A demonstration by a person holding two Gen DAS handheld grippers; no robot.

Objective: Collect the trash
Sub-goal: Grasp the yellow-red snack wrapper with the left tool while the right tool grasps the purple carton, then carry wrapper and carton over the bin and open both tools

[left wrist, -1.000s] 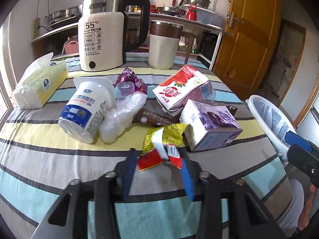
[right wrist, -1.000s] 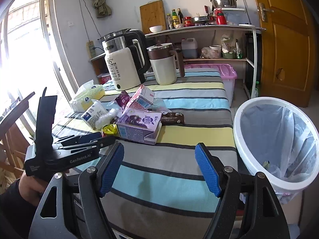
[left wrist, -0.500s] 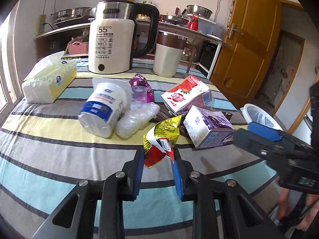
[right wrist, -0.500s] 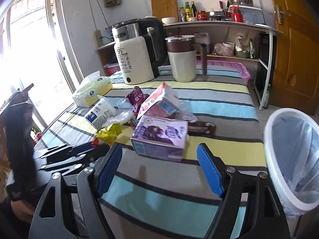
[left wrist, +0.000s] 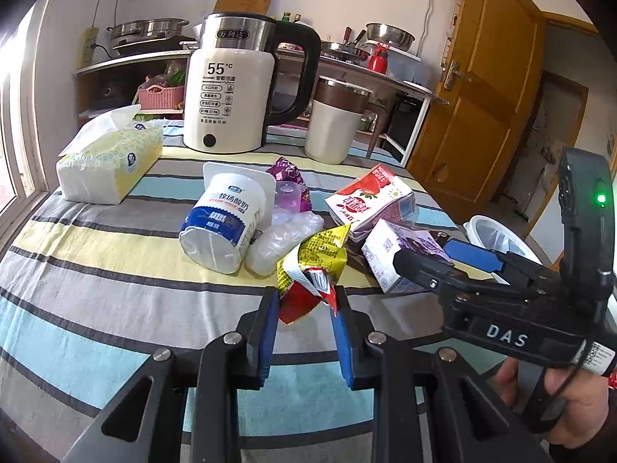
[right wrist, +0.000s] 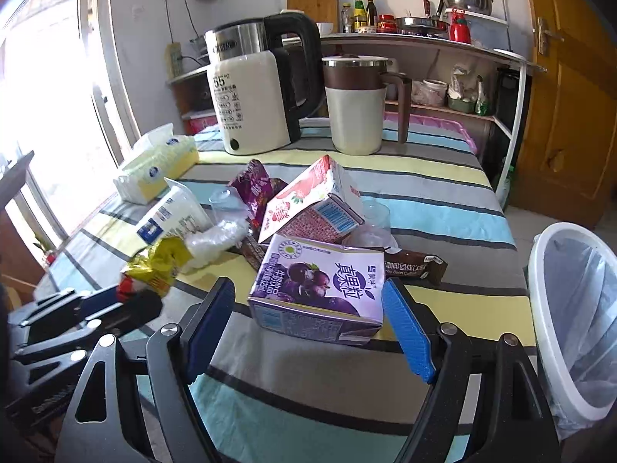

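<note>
Left gripper (left wrist: 304, 301) fingers (left wrist: 268, 320) clenched on yellow-red snack wrapper (left wrist: 314, 266), lifted just off the striped tablecloth (left wrist: 96, 270). Right gripper (right wrist: 308, 320) fingers (right wrist: 408, 332) spread wide, flanking purple milk carton (right wrist: 320, 293), not pressing it.

Progress, judged: early. White bin (right wrist: 570, 332) at far right nearly empty, only liner visible. Left on table, largest first: yogurt tub (left wrist: 223, 227), strawberry carton (right wrist: 308, 208), purple carton, clear crumpled plastic (left wrist: 285, 239), purple pouch (left wrist: 291, 181), brown bar wrapper (right wrist: 416, 270).

Versus a second earlier: left fingers narrowed onto wrapper; right gripper swung from bin side to near the purple carton, opened slightly wider.
</note>
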